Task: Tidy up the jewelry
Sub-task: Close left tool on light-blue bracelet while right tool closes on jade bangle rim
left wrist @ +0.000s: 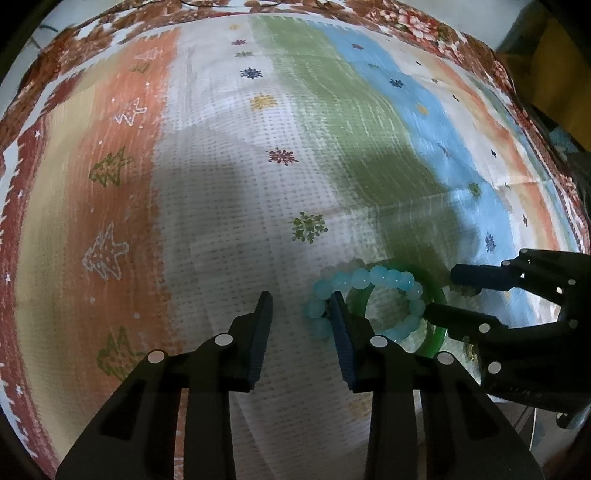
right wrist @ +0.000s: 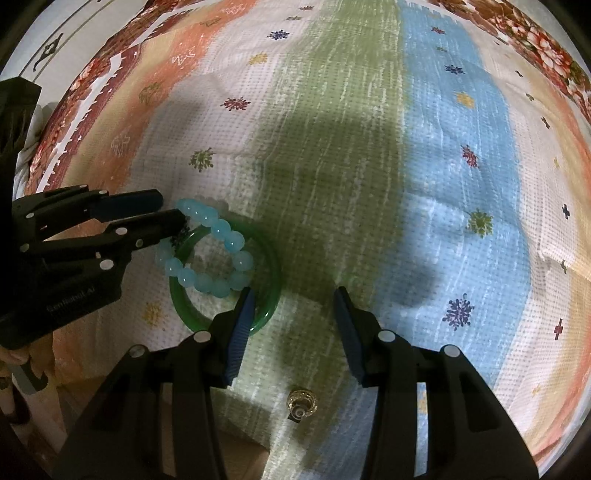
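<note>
A light blue bead bracelet [left wrist: 373,286] lies on top of a green bangle [left wrist: 437,334] on the striped cloth. Both also show in the right wrist view, the bracelet [right wrist: 221,236] over the bangle [right wrist: 271,269]. My left gripper [left wrist: 301,304] is open; its right finger touches the bracelet's left side, with nothing between the jaws. My right gripper [right wrist: 293,299] is open and empty just right of the bangle, its left finger over the bangle's rim. A small gold ring [right wrist: 303,400] lies on the cloth beneath the right gripper.
The striped cloth [left wrist: 258,184] with snowflake and tree prints covers the table, over a floral red border cloth [left wrist: 417,22]. The table's near edge shows at the bottom left of the right wrist view [right wrist: 74,376].
</note>
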